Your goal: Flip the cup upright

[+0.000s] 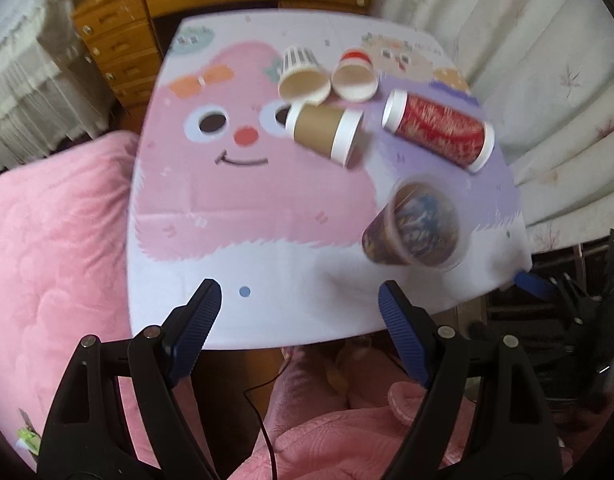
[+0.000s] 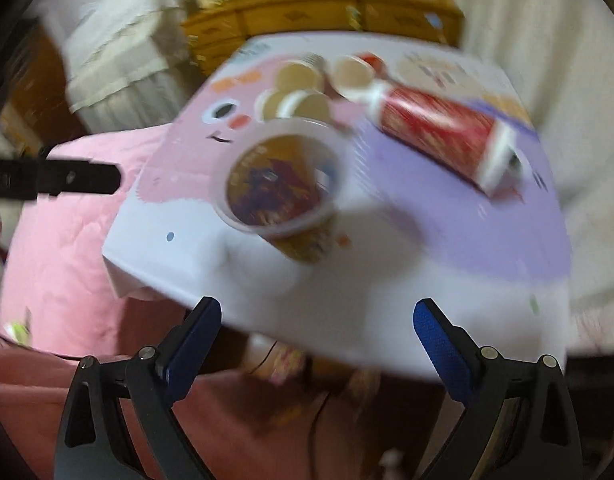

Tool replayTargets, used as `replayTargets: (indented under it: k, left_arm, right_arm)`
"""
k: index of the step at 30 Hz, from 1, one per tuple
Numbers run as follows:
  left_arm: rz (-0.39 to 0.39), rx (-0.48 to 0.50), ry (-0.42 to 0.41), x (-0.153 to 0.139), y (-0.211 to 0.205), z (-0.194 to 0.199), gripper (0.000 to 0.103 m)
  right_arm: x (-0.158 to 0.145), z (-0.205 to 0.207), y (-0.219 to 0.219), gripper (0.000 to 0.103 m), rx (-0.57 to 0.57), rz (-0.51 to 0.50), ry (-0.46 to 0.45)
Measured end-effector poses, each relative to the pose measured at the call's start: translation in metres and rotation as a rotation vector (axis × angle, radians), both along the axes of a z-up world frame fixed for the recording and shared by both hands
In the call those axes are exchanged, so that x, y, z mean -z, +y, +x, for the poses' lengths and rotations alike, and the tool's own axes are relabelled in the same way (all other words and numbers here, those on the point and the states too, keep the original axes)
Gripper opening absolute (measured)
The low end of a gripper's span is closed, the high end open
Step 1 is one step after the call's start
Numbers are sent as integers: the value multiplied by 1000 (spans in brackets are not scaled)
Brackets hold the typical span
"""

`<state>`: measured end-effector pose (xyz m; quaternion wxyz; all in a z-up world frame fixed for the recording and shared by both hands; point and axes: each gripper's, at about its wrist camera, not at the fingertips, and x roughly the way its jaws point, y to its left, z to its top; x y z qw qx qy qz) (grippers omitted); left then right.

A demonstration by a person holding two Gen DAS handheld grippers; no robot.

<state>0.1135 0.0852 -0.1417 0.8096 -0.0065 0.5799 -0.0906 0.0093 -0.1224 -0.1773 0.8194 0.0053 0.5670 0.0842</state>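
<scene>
Several cups lie on their sides on a table with a pink cartoon cloth (image 1: 243, 216). Nearest is a clear plastic cup with a dark printed pattern (image 1: 415, 224), also in the blurred right wrist view (image 2: 283, 184), its mouth facing me. Farther back lie a long red cup (image 1: 439, 130), a brown cup with white rims (image 1: 325, 132), a striped cup (image 1: 301, 74) and a red-and-white cup (image 1: 355, 76). My left gripper (image 1: 299, 308) is open and empty over the table's near edge. My right gripper (image 2: 315, 324) is open and empty, short of the plastic cup.
A wooden dresser (image 1: 211, 4) stands behind the table. Curtains (image 1: 547, 72) hang to the right. A pink quilt (image 1: 55, 240) lies to the left. The other gripper's black body (image 2: 55, 180) shows at the left of the right wrist view.
</scene>
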Motion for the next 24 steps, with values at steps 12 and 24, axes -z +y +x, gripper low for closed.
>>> replayTargets:
  k: [12, 24]
  left_arm:
    - [-47, -128, -190, -112, -35, -36, 79]
    - [138, -133, -404, -140, -73, -94, 79]
  right_arm:
    - [-117, -8, -55, 101, 195, 193, 106]
    - [-189, -44, -32, 103, 175, 81, -280]
